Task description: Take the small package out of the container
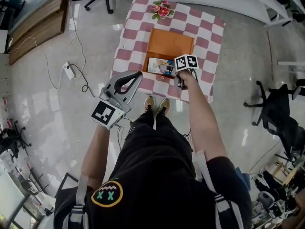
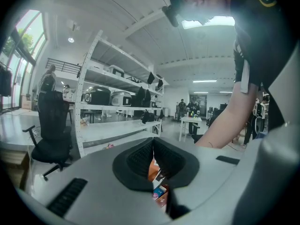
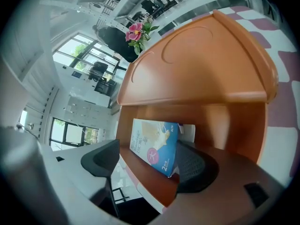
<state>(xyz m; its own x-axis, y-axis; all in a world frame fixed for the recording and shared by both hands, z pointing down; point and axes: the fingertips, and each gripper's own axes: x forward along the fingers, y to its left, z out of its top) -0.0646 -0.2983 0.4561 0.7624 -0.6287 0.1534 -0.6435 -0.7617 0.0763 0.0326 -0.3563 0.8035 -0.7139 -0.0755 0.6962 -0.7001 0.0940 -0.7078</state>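
1. My right gripper (image 3: 147, 161) stood part open astride the package (image 3: 152, 142). The package stood on edge inside the container (image 3: 225, 125), close to one wall. The right pad was just at its far face and the left pad was clear of it, so I judged there was no grip yet.
2. The left jaw seemed to sit outside that wall. If so, closing could have pinched wall and package together, and the lift would have dragged the container along.
3. The jaws reached only the package's lower corner. Its printed face looked slick, so a weak squeeze there might have let it twist or slip back in.
4. Something white showed behind the package, and I could not tell what it was. The right pad might have caught it as well.
5. The lid (image 3: 201, 55) stood open over the package. A steep pull could have knocked the package against it.
6. My left gripper (image 2: 153, 146) was closed, empty and well away to the side. Nothing steadied the container, so a snag might have slid it across the cloth (image 1: 209, 37).
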